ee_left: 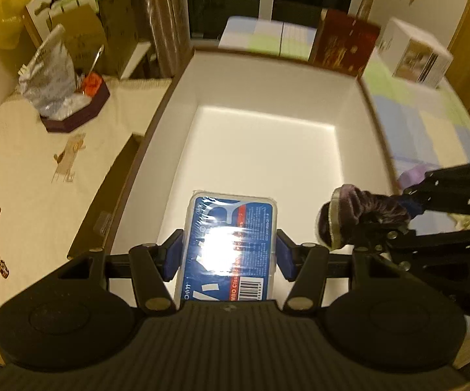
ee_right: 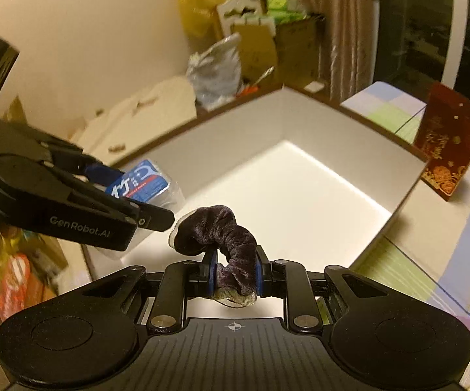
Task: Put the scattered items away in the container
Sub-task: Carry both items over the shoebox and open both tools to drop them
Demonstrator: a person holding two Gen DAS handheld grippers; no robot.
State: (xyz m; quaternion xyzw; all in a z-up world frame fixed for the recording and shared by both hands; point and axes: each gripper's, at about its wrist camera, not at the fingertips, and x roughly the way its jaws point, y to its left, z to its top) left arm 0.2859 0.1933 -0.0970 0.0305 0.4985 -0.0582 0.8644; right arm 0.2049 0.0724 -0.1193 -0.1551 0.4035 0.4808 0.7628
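Over white box (ee_left: 267, 150), left tongs (ee_left: 230, 255) clamp floss case (ee_left: 228, 244); right tongs (ee_right: 235, 275) pinch scrunchie (ee_right: 225, 231).

We see a clear plastic floss-pick box (ee_left: 228, 244) w/ blue label, barcode end nearest the camera, held level above the near edge of the container (ee_left: 267, 150): a large open box, white inside, brown rim, its floor bare. Beside the floss box, a dark purple velvet scrunchie (ee_right: 222, 238) hangs pinched, also over the near edge
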